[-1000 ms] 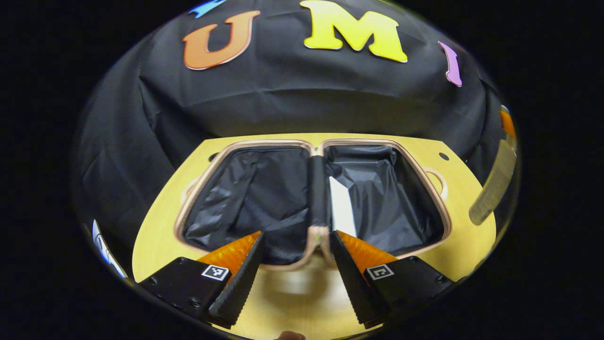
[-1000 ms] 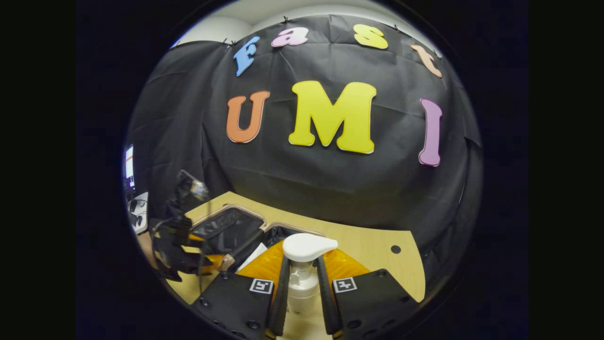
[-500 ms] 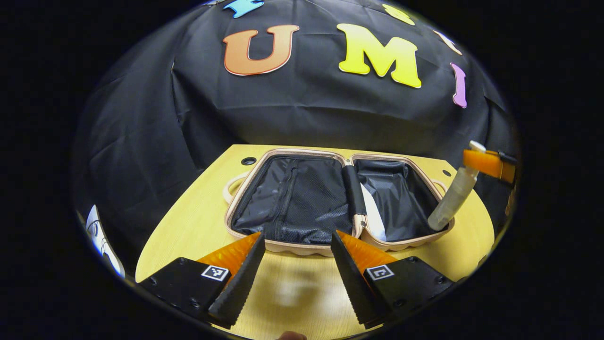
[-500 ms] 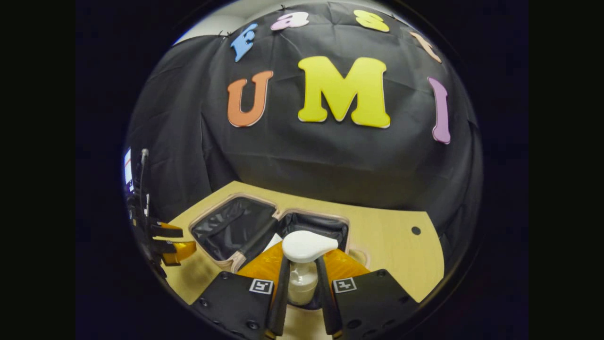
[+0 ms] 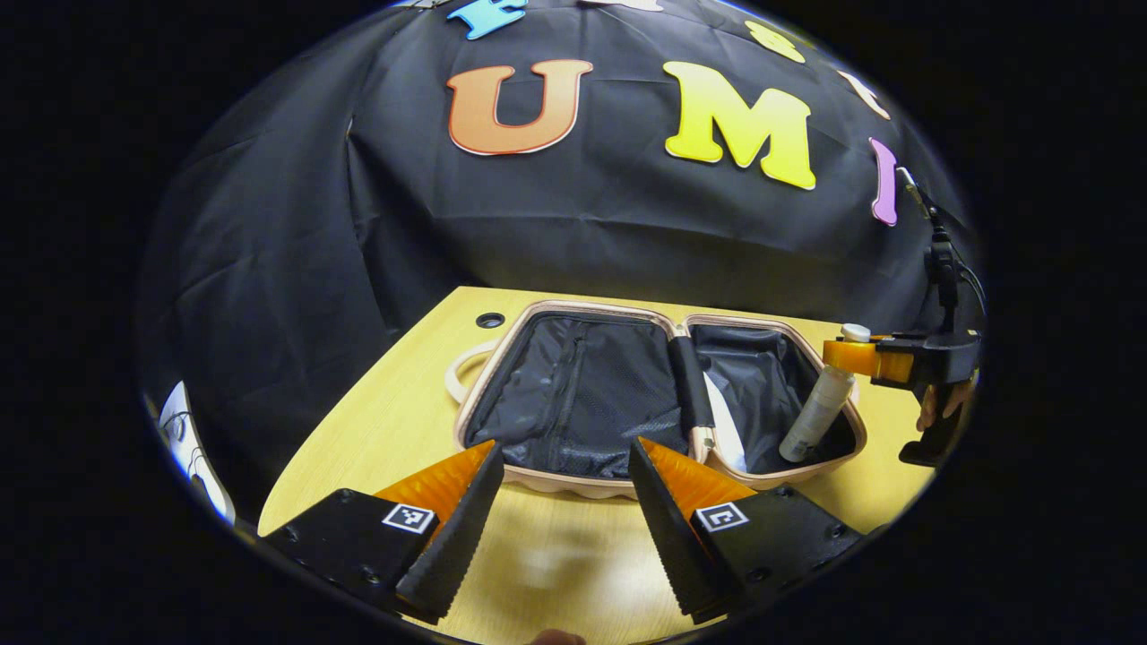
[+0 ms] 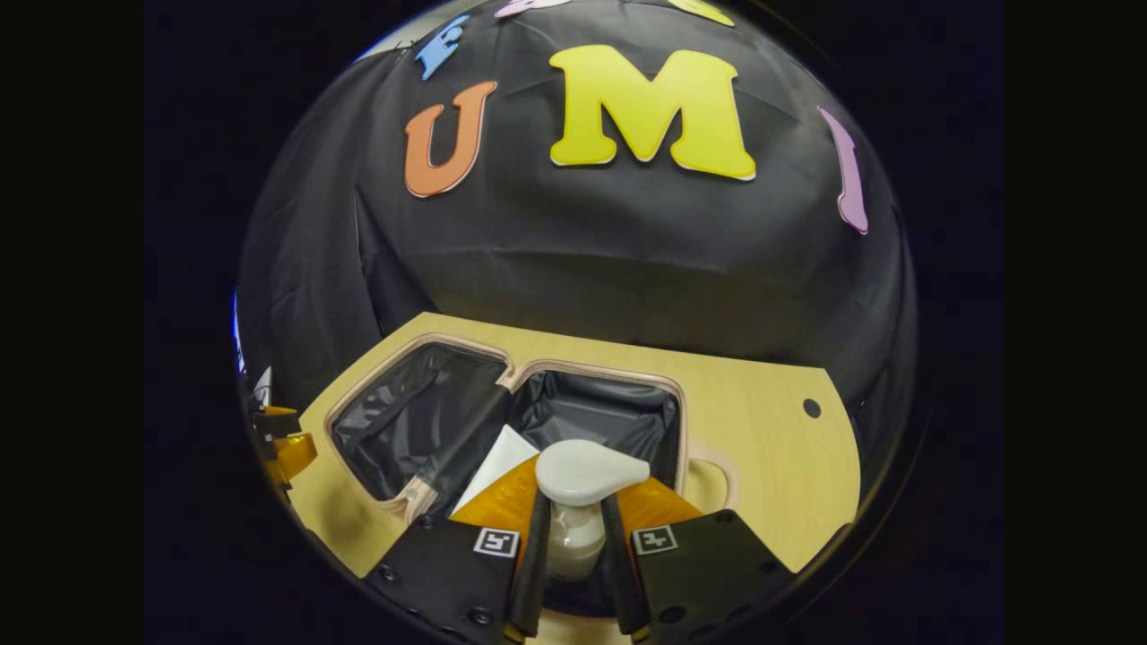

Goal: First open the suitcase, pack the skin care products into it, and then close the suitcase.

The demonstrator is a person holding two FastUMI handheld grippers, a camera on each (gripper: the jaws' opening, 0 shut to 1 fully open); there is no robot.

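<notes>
The right gripper [image 6: 573,560] squeezes one white pump bottle with a see-through body [image 6: 573,528] between both fingers. The bottle's bottom hangs inside the right half of the one open pink suitcase with black lining [image 5: 573,408]. The left gripper [image 5: 560,520] is wide apart over the yellow wooden table [image 5: 385,430], holding nothing. One flat white thing [image 6: 497,461] lies in the suitcase.
</notes>
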